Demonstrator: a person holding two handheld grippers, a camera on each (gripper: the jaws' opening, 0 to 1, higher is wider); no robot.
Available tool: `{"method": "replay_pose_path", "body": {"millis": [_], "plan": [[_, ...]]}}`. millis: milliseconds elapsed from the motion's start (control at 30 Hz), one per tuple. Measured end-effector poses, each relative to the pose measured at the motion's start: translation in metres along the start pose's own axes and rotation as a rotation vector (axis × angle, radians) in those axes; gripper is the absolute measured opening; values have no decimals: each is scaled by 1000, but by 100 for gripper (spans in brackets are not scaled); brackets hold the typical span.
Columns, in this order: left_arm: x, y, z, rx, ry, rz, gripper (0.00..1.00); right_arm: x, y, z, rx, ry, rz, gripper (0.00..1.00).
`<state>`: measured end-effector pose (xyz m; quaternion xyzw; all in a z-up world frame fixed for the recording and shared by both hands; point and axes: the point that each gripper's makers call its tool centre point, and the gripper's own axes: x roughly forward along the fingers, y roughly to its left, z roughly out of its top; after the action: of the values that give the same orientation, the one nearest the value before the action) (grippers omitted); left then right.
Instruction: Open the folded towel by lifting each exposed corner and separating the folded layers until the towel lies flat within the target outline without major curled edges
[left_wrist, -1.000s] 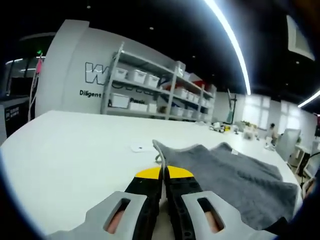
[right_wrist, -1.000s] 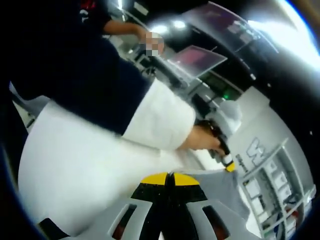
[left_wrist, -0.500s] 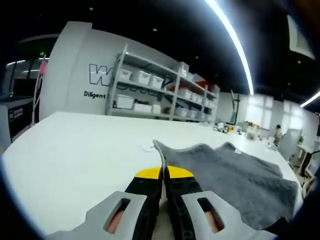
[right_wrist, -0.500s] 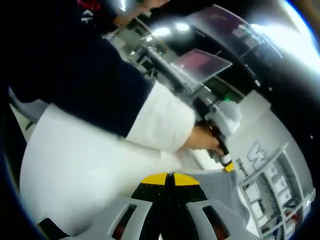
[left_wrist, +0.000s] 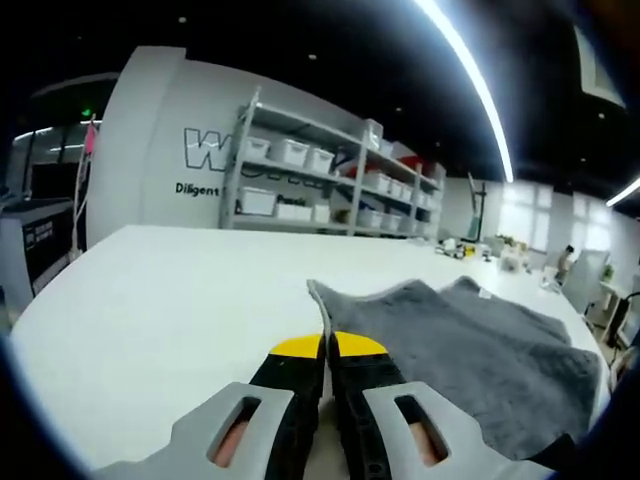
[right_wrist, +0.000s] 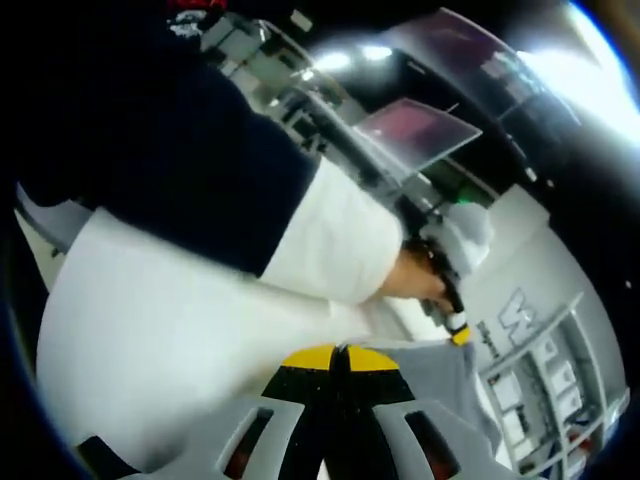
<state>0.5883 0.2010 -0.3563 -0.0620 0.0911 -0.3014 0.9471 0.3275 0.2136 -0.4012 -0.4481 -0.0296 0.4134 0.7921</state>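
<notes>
Towel (left_wrist: 470, 350): grey, on the white table (left_wrist: 160, 310), opened out ahead and to the right of my left claw (left_wrist: 327, 345).
Left claw: tips pressed together on the towel's near corner edge.
Right claw (right_wrist: 335, 358): tips together, apparently pinching another corner (right_wrist: 440, 375); I can't confirm the grip.
Axis: cloth runs between the claws, so I'd pull them apart.

A plain dark grey terry towel (left_wrist: 470, 345) is seen on a white desk (left_wrist: 150, 300); yellow tips mark the black left tool (left_wrist: 328, 345).
</notes>
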Motion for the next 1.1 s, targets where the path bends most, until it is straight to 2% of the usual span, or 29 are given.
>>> {"method": "replay_pose_path", "body": {"millis": [400, 1100], "plan": [[-8, 25, -2, 27, 26, 33, 2, 15, 8, 12, -38, -2, 27, 0], [-25, 42, -9, 62, 57, 89, 2, 31, 16, 27, -28, -23, 57, 0]]}}
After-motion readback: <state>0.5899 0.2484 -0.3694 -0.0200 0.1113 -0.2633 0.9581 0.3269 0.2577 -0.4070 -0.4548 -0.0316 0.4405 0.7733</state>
